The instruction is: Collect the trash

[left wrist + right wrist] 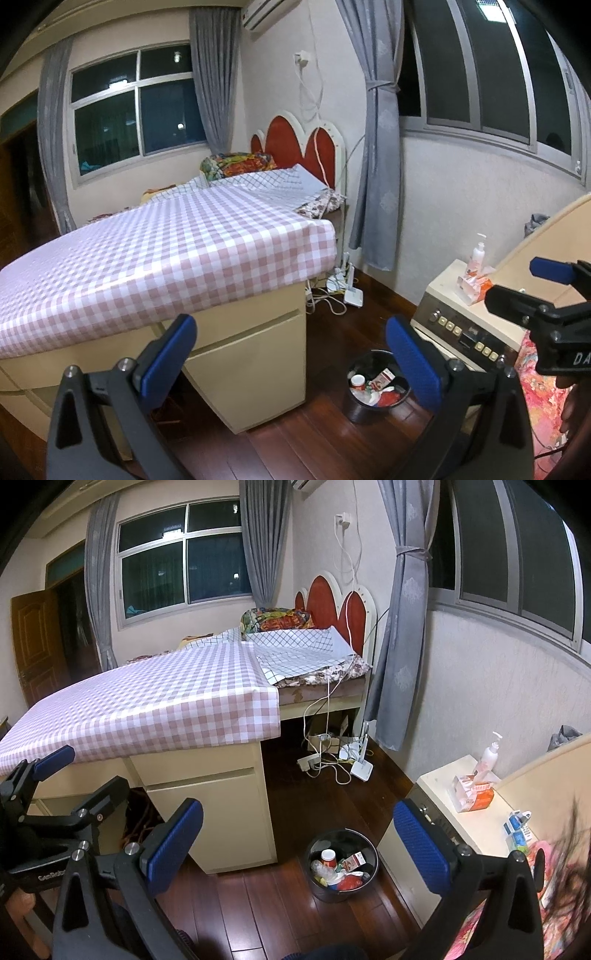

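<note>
A black trash bin (354,410) stands on the dark wooden floor between the cream desk and a cream cabinet. It holds a red-and-white cup (357,380), a small carton (384,376) and other scraps. My left gripper (291,354) is open and empty, high above the floor, left of the bin. In the right wrist view the bin (325,893) sits between the spread blue pads of my right gripper (299,843), which is open and holds nothing. Each gripper shows in the other's view: the right one (511,282) at the right edge, the left one (88,771) at the left edge.
A desk with a pink checked cloth (147,705) fills the left. Beyond it are a bed with a red headboard (332,602) and cables with a power strip (332,760) on the floor. The cream cabinet (443,786) on the right carries a tissue pack (472,792) and a pump bottle (489,753).
</note>
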